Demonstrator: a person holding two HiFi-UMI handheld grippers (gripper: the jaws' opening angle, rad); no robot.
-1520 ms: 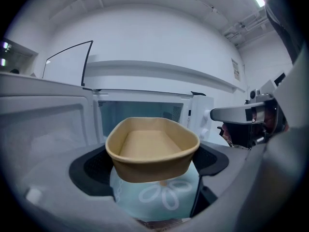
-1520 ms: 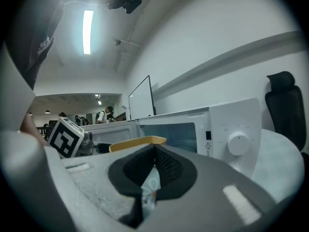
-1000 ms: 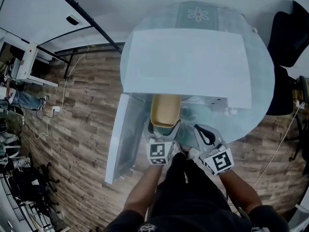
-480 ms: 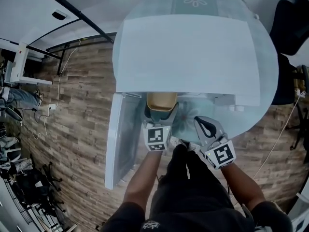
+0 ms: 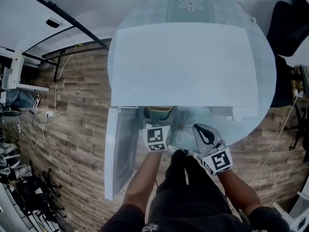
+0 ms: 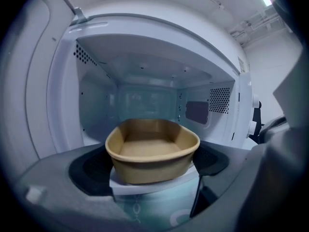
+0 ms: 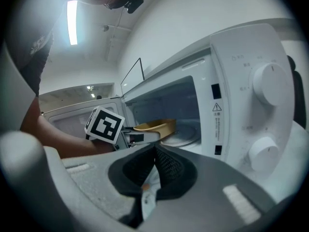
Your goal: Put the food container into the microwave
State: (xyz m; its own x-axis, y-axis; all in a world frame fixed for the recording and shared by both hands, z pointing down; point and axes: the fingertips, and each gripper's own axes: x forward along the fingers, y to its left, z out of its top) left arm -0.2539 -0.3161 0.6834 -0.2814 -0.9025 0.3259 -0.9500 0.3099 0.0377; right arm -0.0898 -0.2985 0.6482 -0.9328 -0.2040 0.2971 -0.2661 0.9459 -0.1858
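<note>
Container (image 6: 152, 151), a tan, empty, round-cornered tub, sits clamped in my left gripper (image 6: 152, 167) just inside the microwave (image 5: 183, 66) mouth, with the door (image 5: 120, 151) swung left. My right gripper (image 7: 153, 170) hangs closed, empty, out front.

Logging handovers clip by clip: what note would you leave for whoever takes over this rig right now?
Left gripper: shut on the tan food container, holding it at the mouth of the open microwave; apparently not set down.
Right gripper: shut, empty, in front of the microwave's control side.
Done: door open to the left; container brought to the cavity.
Left: move it in over the turntable, release, withdraw, probably close the door.
</note>
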